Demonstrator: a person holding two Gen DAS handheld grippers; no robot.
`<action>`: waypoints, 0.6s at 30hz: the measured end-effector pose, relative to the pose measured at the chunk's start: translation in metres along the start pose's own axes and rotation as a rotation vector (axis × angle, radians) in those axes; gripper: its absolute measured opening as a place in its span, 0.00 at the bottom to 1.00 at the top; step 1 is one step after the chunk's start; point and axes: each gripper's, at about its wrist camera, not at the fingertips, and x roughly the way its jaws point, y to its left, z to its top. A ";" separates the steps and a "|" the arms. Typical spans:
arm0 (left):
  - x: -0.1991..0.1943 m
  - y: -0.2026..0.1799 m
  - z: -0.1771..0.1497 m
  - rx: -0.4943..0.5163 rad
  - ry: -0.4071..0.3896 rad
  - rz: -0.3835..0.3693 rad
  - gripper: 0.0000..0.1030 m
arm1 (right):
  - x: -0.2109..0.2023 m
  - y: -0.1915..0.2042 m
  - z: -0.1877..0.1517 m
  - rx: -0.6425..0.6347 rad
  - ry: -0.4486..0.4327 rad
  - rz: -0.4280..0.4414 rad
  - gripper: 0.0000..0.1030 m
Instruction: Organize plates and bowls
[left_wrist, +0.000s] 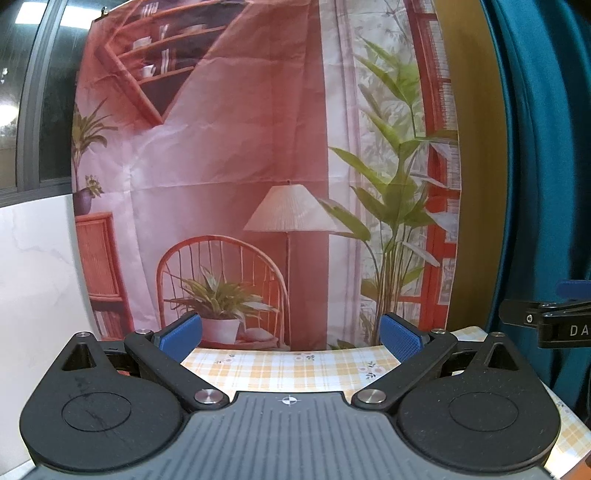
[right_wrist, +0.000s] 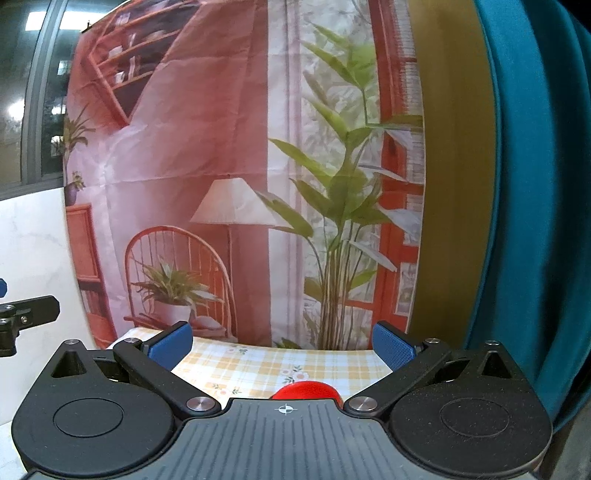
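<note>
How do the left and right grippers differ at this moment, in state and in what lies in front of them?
The left gripper has only bare checked tablecloth between its fingers; the right gripper has a red rounded object just ahead of its body, mostly hidden. The left gripper's view looks sharp; the right's is slightly blurred. Both are open wide, empty, level, and face the printed backdrop.

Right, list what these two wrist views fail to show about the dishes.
- Round red object, right wrist view: only its top shows above the right gripper body, so plate or bowl cannot be told.
- Left wrist view: the left gripper is open over the yellow checked tablecloth; no dishes are visible.
- Near table: hidden under both gripper bodies.
</note>
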 end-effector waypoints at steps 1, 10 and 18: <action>0.000 0.000 0.000 -0.001 0.000 0.000 1.00 | -0.001 0.000 0.000 -0.002 -0.001 -0.001 1.00; -0.002 0.003 -0.003 -0.030 0.005 0.001 1.00 | -0.001 0.002 0.003 -0.009 0.002 0.003 1.00; -0.003 0.005 -0.002 -0.036 0.002 -0.001 1.00 | -0.002 0.002 0.003 -0.010 0.003 0.005 1.00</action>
